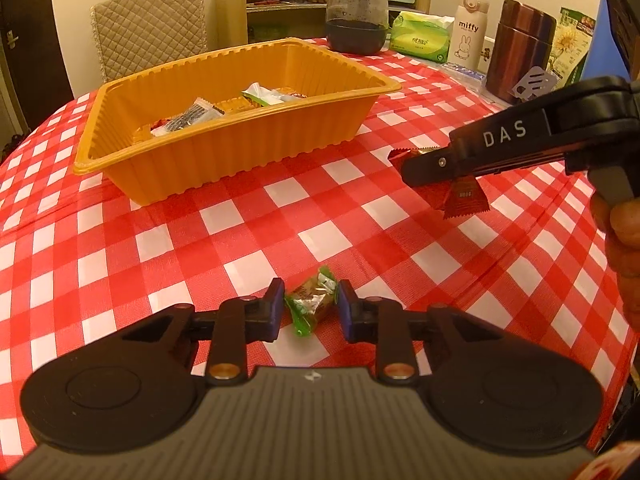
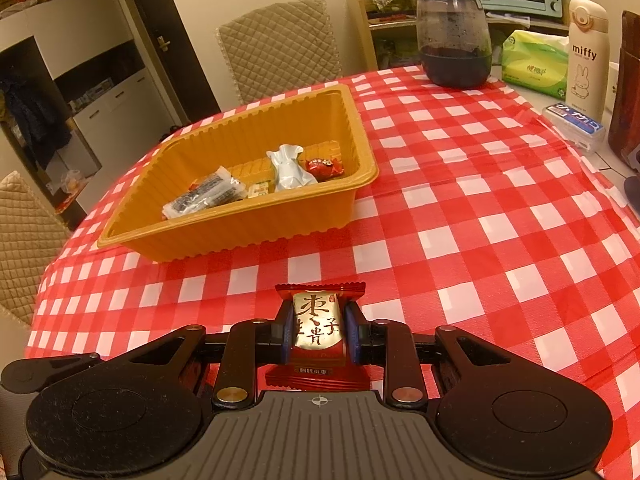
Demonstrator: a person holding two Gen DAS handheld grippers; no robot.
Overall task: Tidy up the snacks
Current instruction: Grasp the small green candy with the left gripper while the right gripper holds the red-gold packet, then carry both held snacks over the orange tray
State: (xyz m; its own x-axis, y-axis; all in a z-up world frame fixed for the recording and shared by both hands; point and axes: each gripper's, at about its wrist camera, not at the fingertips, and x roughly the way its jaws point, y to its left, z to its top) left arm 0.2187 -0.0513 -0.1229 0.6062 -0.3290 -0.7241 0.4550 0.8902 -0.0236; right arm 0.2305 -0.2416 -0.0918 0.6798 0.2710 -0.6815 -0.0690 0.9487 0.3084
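On the red-and-white checked tablecloth [image 1: 256, 240] lies a green-wrapped candy [image 1: 310, 300]. My left gripper [image 1: 311, 309] has a pad on each side of it and is shut on it. To the right, my right gripper [image 1: 416, 170] hangs above the cloth, shut on a red snack packet [image 1: 464, 198]. In the right wrist view that red packet [image 2: 318, 320], with gold lettering, sits clamped between the right gripper [image 2: 318, 330] pads. The orange tray [image 1: 240, 148] stands beyond both grippers and holds several wrapped snacks [image 2: 224, 192].
At the table's far side stand a dark glass jar [image 1: 356, 16], a green tissue pack [image 1: 420, 36], a white miffy bottle [image 1: 468, 28] and a brown canister [image 1: 520, 48]. A quilted chair [image 1: 148, 24] is behind the tray. A person's hand [image 1: 624, 232] is at the right edge.
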